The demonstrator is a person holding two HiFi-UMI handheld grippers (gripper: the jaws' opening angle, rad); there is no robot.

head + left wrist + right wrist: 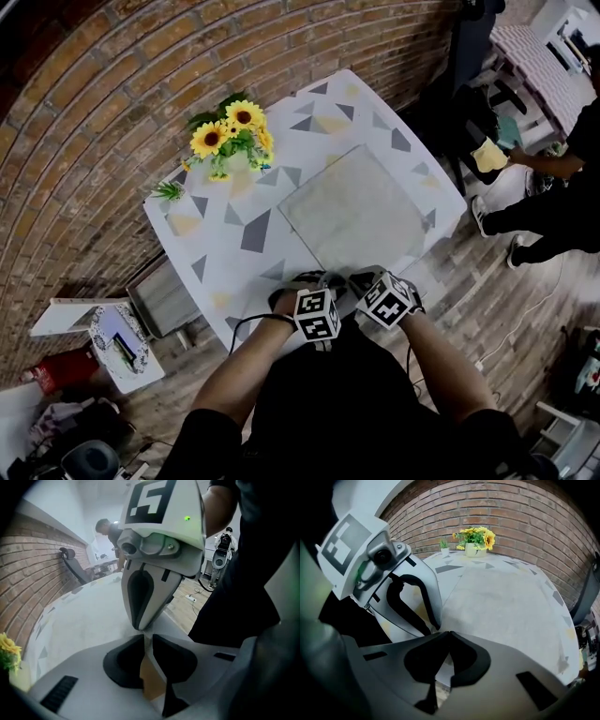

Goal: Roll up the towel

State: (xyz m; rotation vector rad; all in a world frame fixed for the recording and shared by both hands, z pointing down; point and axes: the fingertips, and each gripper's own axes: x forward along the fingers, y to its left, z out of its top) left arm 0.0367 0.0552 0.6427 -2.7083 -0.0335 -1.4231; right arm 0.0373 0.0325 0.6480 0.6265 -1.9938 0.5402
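Your left gripper (146, 637) and right gripper (446, 633) sit side by side at the 6 o'clock edge of the towel (361, 211), likely so the roll starts evenly there. The left is nearly closed, pinching a sliver of cloth. The right's jaws meet; whether they catch cloth is unclear. Beyond, the towel lies flat and unrolled on the triangle-patterned table (217, 251). Sunflowers (230, 131) stand at 11 o'clock against the brick wall (511, 513), and a bystander (553, 211) is at 3 o'clock.

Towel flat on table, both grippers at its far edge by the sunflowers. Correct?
No: the left gripper and right gripper are at the near corner of the towel, away from the sunflowers, per the head view. Towel does lie flat on the table.
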